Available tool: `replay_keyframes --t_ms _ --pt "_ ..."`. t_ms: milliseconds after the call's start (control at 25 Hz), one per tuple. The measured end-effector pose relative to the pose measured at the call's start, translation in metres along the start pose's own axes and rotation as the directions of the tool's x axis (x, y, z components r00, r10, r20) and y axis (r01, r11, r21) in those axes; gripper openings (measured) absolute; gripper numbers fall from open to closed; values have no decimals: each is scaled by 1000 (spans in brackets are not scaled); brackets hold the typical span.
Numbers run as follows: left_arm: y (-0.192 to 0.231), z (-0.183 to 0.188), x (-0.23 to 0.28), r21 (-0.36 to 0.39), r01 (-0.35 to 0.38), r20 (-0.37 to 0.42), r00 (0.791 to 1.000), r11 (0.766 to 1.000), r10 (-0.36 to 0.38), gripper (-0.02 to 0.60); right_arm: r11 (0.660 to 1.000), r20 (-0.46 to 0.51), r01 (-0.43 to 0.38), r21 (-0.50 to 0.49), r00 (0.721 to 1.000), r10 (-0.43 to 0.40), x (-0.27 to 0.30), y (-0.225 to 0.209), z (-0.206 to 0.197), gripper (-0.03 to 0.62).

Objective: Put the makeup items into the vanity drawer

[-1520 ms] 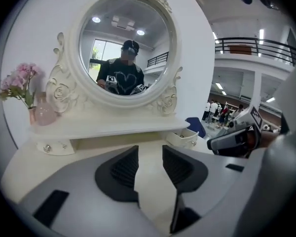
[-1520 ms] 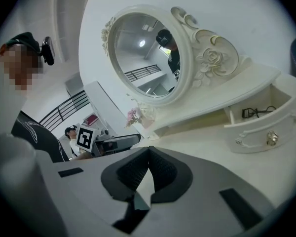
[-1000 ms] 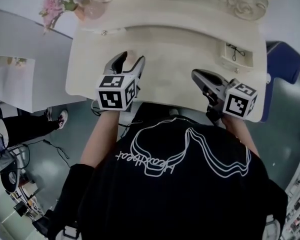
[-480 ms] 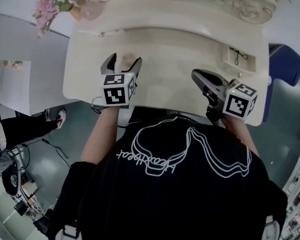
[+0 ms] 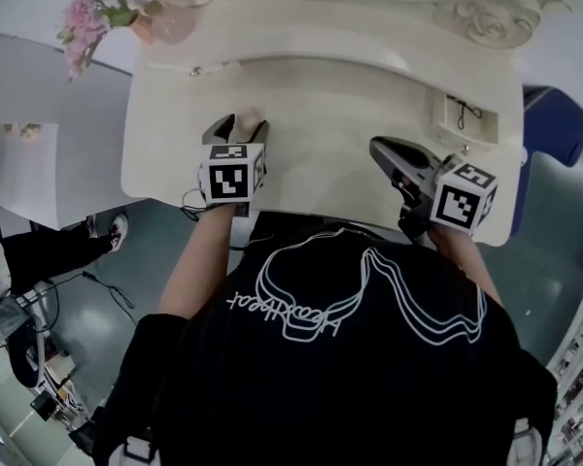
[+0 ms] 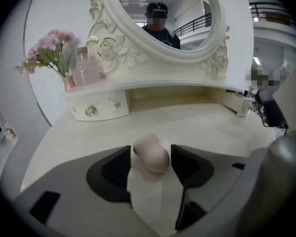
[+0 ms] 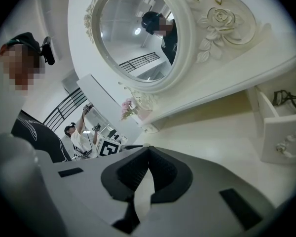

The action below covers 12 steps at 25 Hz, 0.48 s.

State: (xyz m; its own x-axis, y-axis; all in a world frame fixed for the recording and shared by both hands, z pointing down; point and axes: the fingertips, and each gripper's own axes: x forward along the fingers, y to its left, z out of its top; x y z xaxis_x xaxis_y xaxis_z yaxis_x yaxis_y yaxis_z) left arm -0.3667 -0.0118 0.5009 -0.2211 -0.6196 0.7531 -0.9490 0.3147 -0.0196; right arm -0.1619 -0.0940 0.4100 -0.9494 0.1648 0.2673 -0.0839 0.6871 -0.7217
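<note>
A pale pink makeup sponge [image 6: 150, 153] lies on the cream vanity top [image 5: 330, 105], left of middle. My left gripper [image 6: 150, 166] straddles it, its jaws closing with the sponge [image 5: 246, 120] between the pads, which stand close to its sides without squeezing it. In the head view the left gripper [image 5: 240, 124] sits near the front edge. My right gripper [image 5: 379, 148] hovers at the right front, shut with nothing in it [image 7: 147, 174]. The small right drawer [image 5: 463, 115] stands pulled open, and a black eyelash curler [image 7: 288, 98] lies inside.
A pink flower vase [image 6: 52, 51] and a pink bottle [image 6: 84, 67] stand on the back left shelf above a shut drawer [image 6: 96, 110]. The ornate oval mirror [image 6: 163, 14] rises behind. A blue chair [image 5: 554, 124] is right of the vanity.
The left gripper has moved forward over the sponge, its jaws spreading and then narrowing around it. The right gripper has stayed where it was.
</note>
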Motion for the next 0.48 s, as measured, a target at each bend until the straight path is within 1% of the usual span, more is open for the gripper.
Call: replay_keyframes --t_ms 80,160,320,480 --pt "0 -2 1 0 -3 -13 1000 1000 3 231 1000 1 6 7 1000 -6 0 -2 0 5" --pt "0 -3 2 1 -7 -22 1000 1000 7 215 1000 5 9 10 1000 -9 -1 -3 0 5" --pt "-1 -4 1 9 -9 -37 999 1000 9 204 1000 10 17 16 1000 -17 -5 -4 0 5" --pt "-1 -3 0 20 -11 -36 999 1000 12 192 1000 13 22 20 1000 -22 -9 -3 -3 5"
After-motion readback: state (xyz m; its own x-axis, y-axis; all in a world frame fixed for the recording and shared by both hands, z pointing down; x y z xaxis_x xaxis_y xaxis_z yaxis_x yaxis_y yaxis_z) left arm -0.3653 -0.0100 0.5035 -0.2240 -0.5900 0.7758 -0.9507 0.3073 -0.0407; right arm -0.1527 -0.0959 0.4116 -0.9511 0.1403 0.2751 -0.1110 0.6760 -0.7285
